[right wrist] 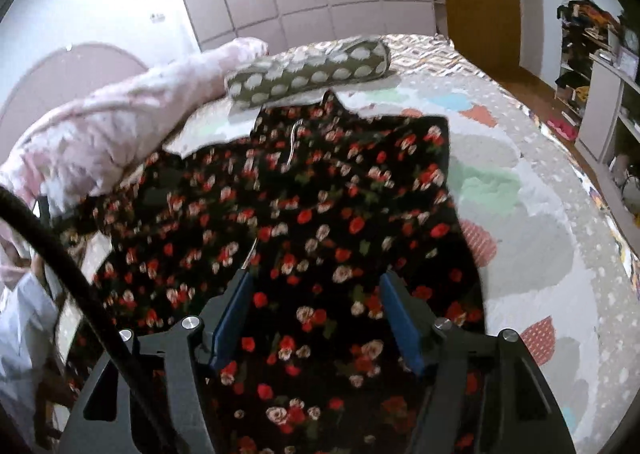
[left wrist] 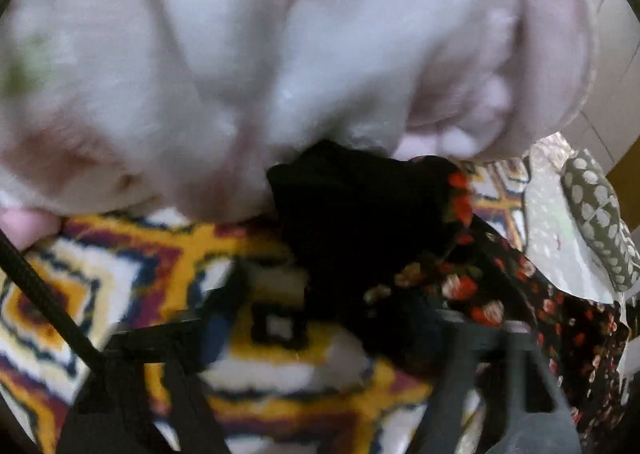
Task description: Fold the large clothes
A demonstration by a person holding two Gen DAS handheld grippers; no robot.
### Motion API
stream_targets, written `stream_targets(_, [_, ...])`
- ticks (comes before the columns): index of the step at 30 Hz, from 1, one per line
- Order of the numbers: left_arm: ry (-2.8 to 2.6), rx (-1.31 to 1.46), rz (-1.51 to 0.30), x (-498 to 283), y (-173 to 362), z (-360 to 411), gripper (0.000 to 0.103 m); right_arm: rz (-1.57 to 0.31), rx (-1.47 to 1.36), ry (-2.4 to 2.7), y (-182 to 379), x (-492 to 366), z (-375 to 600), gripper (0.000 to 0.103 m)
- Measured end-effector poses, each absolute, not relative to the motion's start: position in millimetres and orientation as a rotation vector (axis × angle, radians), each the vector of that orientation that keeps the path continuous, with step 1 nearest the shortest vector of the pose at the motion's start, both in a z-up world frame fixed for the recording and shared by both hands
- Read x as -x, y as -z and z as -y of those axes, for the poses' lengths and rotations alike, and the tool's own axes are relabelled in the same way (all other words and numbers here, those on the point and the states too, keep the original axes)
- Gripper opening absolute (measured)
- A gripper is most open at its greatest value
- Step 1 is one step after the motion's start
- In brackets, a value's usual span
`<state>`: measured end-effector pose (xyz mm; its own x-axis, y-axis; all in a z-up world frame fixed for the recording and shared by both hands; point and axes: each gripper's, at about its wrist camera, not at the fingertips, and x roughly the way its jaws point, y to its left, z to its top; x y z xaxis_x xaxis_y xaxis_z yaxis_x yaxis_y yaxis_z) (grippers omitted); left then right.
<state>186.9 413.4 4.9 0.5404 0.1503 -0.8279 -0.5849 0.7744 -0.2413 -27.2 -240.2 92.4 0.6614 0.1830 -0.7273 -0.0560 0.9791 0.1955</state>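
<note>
A black garment with red and white flowers lies spread on the bed, its neck end toward the far pillow. My right gripper hovers just above its near part, jaws wide open and empty, blue pads on each side. In the left wrist view the picture is blurred. A dark bunched part of the floral garment sits ahead of my left gripper. Its fingers are smeared dark shapes, so I cannot tell whether they hold cloth.
A pale pink fleece lies heaped at the left and fills the top of the left wrist view. A grey dotted pillow is at the bed's head. A bright yellow patterned cloth lies under the left gripper. The quilt stretches right.
</note>
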Motion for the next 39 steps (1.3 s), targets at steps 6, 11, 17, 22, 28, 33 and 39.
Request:
stream_targets(6, [-0.409,0.412,-0.833,-176,-69,-416,0.009,-0.879,-0.141,-0.122,-74,18,225,0.07])
stream_targets(11, [-0.492,0.293,-0.78,-173,-125,-423,0.009,-0.862,-0.131,-0.157,-74,20,214,0.07])
stream_targets(17, [-0.504,0.16,-0.753,-172,-151,-361,0.008,-0.82,-0.185,-0.195,-80,32,219,0.07])
stream_targets(22, [-0.289,0.088,-0.702,-167,-183,-252,0.007,-0.763,-0.22,-0.205,-88,50,241,0.07])
stream_targets(28, [0.068,0.03,-0.733,-166,-198,-65,0.007,-0.719,-0.327,-0.192,-82,71,277,0.07])
stream_targets(33, [0.333,0.013,-0.826,-154,-162,82,0.007,-0.712,-0.416,-0.164,-70,87,309,0.07])
stream_targets(39, [0.517,-0.055,-0.982,-142,-97,182,0.014,-0.703,-0.455,-0.12,-64,98,337,0.07])
